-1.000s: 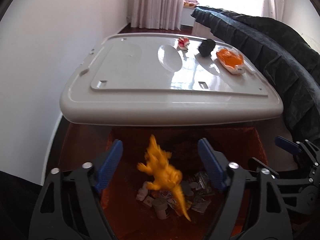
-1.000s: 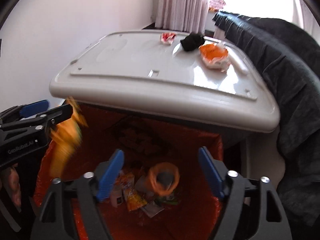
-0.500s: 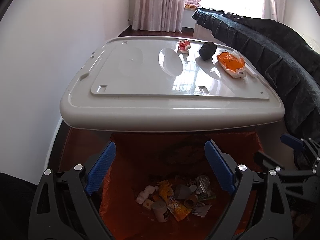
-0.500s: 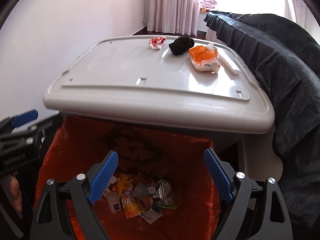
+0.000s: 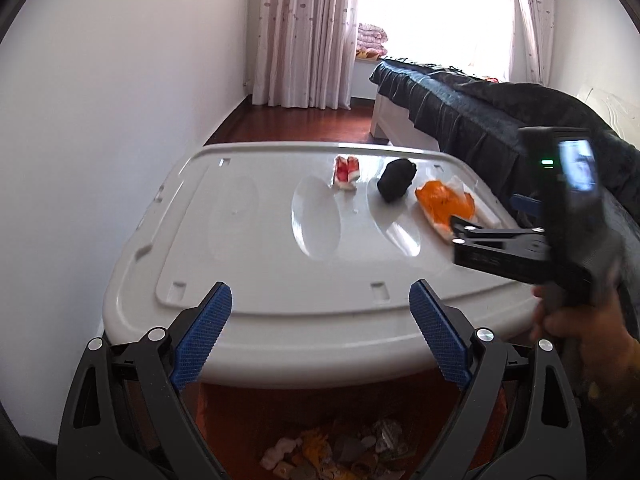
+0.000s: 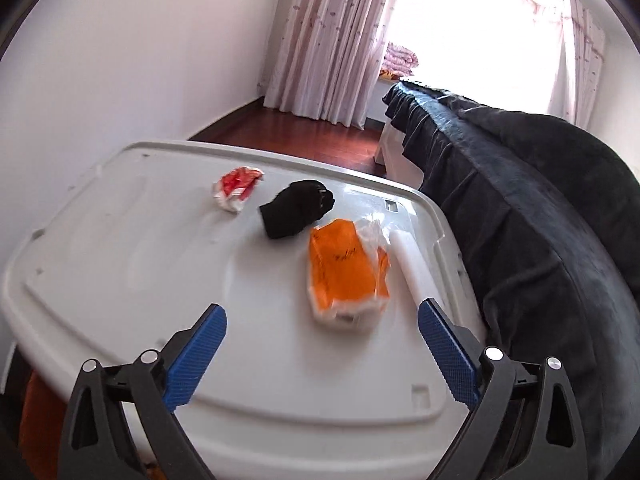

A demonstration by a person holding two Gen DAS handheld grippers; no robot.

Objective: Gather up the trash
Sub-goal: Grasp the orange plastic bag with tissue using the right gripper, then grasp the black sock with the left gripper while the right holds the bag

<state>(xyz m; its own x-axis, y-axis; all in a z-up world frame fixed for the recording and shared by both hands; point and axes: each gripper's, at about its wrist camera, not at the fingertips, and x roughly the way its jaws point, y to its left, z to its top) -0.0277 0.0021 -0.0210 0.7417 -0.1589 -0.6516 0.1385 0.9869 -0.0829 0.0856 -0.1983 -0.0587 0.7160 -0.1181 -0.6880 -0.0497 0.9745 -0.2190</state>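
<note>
Indoors, both empty grippers, left and right, spread wide over glossy white lid beside bed.

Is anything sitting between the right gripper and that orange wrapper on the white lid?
Nothing visible. The right gripper, jaws open and empty, faces the crumpled orange plastic wrapper across bare white plastic lid; the black wad lies beyond it.

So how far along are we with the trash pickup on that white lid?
Done: a pile of wrappers and scraps already lies in the orange-lined bin. In hand: nothing; the left gripper and right gripper are both open and empty, the right facing the lid. Left: the orange wrapper, the black wad, the red-and-white wrapper and a white stick.
</note>
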